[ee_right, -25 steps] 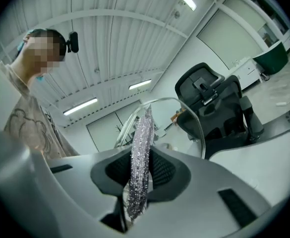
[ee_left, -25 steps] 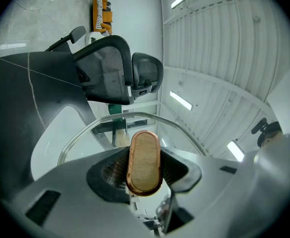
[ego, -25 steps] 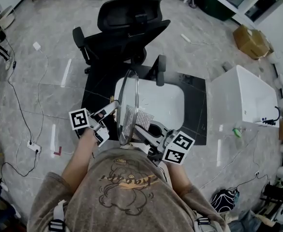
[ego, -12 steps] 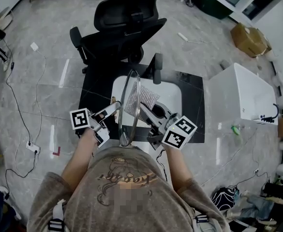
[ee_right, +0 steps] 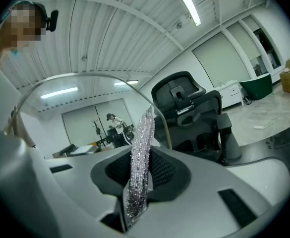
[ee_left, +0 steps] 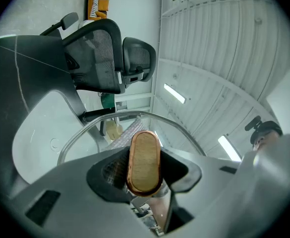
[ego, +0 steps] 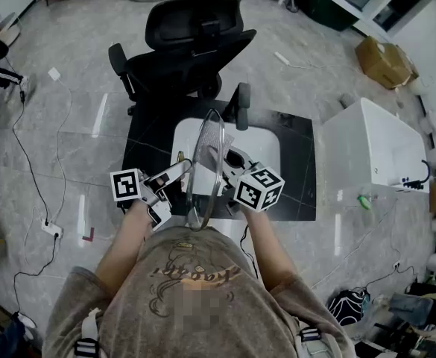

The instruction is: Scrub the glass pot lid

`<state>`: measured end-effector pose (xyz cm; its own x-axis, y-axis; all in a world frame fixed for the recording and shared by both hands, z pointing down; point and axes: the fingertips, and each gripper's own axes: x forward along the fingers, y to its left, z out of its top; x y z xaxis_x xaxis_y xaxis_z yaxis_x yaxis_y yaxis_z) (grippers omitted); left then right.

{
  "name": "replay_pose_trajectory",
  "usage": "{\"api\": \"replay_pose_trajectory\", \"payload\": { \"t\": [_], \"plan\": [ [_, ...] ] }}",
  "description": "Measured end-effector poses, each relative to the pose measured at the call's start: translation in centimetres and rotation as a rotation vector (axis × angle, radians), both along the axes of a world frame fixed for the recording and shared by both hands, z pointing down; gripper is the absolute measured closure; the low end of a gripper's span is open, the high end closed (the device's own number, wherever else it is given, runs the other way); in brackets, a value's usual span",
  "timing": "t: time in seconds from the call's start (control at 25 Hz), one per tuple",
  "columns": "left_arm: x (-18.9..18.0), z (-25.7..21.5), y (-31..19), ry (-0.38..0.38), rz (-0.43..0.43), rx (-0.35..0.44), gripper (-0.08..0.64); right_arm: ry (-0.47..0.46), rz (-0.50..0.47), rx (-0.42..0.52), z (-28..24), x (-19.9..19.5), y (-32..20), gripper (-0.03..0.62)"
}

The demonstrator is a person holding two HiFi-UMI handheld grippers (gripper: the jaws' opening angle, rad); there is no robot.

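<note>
In the head view the glass pot lid (ego: 205, 171) stands on edge over the white basin (ego: 266, 146). My left gripper (ego: 179, 172) is shut on the lid's wooden knob (ee_left: 145, 161), which fills the gap between its jaws in the left gripper view, with the metal rim (ee_left: 135, 116) arching beyond. From the right, my right gripper (ego: 229, 162) is shut on a silvery scrub pad (ee_right: 139, 165). The pad (ego: 219, 142) lies against the lid's other face, and the rim (ee_right: 85, 77) curves above it in the right gripper view.
A black office chair (ego: 195, 39) stands just beyond the black table (ego: 299, 177) that carries the basin. A white cabinet (ego: 378, 151) is at the right and a cardboard box (ego: 385, 62) farther back. Cables run over the floor at the left (ego: 31, 170).
My right gripper has slid the scrub pad up along the lid, away from the person and closer to the glass. The left gripper and the lid have barely moved.
</note>
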<state>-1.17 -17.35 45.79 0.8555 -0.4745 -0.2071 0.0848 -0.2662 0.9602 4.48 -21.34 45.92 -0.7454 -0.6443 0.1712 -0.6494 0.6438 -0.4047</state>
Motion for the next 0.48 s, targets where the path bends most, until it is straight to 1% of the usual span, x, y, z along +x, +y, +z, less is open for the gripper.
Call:
{"api": "replay_pose_trajectory", "payload": {
  "t": [0.28,0.48],
  "plan": [
    [0.3,-0.5,0.4,0.014,0.012,0.009,0.380,0.099,0.000,-0.056,4.4,0.1,0.4,0.512],
    [0.3,-0.7,0.2,0.026,0.006,0.010,0.380,0.098,-0.015,-0.107,6.4,-0.2,1.8,0.512]
  ]
}}
